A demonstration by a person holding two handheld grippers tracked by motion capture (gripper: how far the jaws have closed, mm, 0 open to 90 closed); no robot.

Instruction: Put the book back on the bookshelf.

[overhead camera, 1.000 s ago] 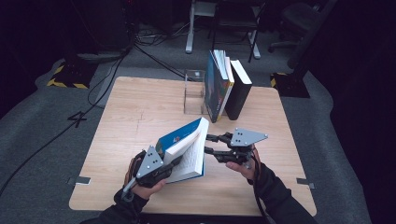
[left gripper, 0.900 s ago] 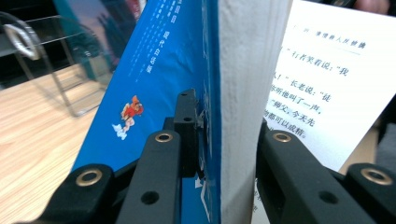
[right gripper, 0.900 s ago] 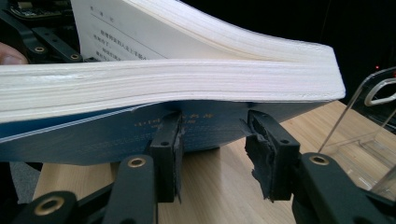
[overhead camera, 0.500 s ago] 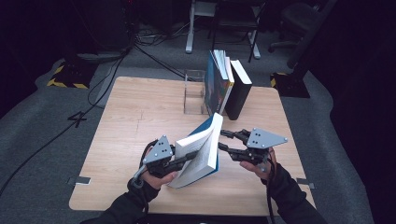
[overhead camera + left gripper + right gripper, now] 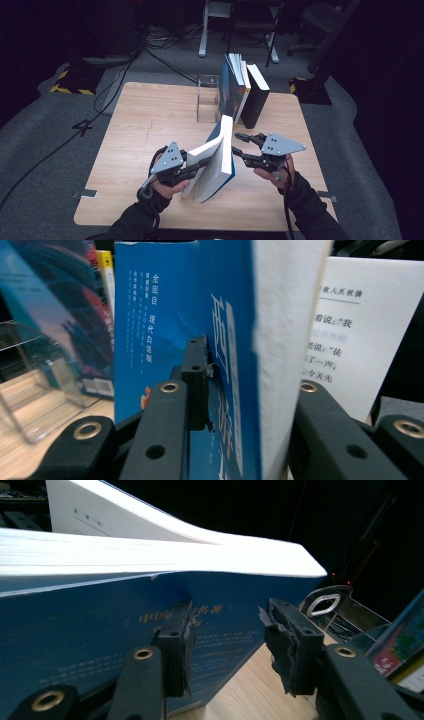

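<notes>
Left tongs (image 5: 202,162) grip blue book (image 5: 220,160), hiding its cover text.

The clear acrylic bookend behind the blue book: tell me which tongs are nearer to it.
Right. The right tongs sit just in front of the clear bookend, beside the blue book. The left tongs grip that book farther back, toward the person.

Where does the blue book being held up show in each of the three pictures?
High view: the blue book stands tilted at lower centre, between the left gripper and the right gripper.
Left gripper view: its cover and page edges fill the centre, clamped between the jaws.
Right gripper view: its blue cover spans the left half, pages on top.
Shared landmark: the clear stand, beside the row of upright books.
</notes>
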